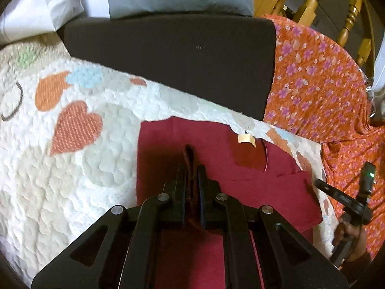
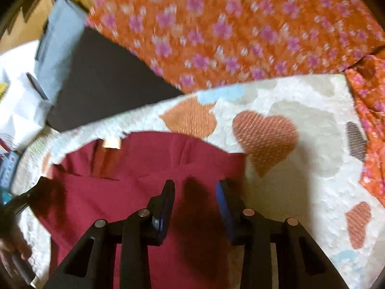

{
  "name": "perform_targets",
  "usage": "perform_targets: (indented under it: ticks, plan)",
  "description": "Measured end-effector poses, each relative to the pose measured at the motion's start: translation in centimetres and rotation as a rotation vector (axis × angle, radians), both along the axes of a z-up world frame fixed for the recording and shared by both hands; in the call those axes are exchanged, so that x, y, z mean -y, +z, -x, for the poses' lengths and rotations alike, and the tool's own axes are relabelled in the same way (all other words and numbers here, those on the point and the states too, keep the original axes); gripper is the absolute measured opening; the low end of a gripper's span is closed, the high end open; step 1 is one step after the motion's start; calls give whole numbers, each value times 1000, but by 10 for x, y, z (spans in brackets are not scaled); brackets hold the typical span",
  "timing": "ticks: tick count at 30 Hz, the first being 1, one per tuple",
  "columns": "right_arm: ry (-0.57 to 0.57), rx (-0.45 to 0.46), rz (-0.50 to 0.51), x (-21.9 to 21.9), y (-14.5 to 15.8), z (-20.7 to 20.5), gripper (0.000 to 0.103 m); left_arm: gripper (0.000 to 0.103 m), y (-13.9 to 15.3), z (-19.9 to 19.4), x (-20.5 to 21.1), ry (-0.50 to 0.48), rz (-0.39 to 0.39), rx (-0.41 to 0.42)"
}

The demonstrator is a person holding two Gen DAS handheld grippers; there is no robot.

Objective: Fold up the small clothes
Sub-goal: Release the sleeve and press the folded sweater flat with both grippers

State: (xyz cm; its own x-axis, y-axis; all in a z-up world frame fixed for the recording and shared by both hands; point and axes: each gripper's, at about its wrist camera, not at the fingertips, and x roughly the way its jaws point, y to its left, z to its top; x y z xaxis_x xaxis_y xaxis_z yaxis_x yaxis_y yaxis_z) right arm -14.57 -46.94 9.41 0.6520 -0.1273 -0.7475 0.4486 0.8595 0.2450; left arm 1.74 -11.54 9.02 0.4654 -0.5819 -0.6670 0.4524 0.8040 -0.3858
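I am pinching a fold of the red shirt [image 1: 168, 139] in my left gripper [image 1: 192, 178], mid-fold, as it is lying on the heart quilt [image 1: 72, 168]. My right gripper [image 2: 195, 192] is hovering spread above it, empty. Next, I judge, I'm carrying this fold across and flattening it.

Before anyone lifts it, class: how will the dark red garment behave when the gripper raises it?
Probably floppy: the dark red garment lies flat, pinched into a ridge by the left gripper. Likely light, being thin. It may drag on the textured heart quilt.
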Motion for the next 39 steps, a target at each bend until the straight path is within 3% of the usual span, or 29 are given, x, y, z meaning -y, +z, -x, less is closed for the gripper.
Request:
perform_targets:
  ticks: [3, 5, 8, 9, 12, 18, 23, 26, 32, 36, 39]
  plan:
    - [33, 33, 2, -8, 11, 29, 34, 7, -4, 0, -2, 3, -16, -5]
    - [52, 17, 15, -19, 6, 41, 34, 7, -14, -1, 2, 20, -77, -11]
    - [101, -153, 43, -37, -29, 36, 35, 7, -43, -3, 3, 48, -171, -86]
    - [97, -166, 54, -40, -35, 37, 35, 7, -49, -2, 2, 57, -177, -103]
    - [79, -141, 37, -39, -15, 42, 34, 8, -44, 3, -5, 64, -152, -109]
    - [106, -17, 113, -54, 24, 32, 34, 9, -26, 3, -20, 101, -98, -64]
    - [67, -65, 111, -42, 0, -9, 34, 9, -45, -5, -8, 84, -162, -114]
    - [15, -122, 68, -21, -31, -27, 33, 10, -52, -4, -1, 77, -213, -91]
    - [50, -87, 74, -39, -8, 5, 34, 14, -52, -1, -6, 81, -191, -108]
    - [61, -156, 140, -59, -28, 32, 35, 16, -51, 5, -4, 79, -189, -85]
    - [44, -135, 139, -56, -27, 35, 35, 20, -47, 17, -14, 73, -166, -104]
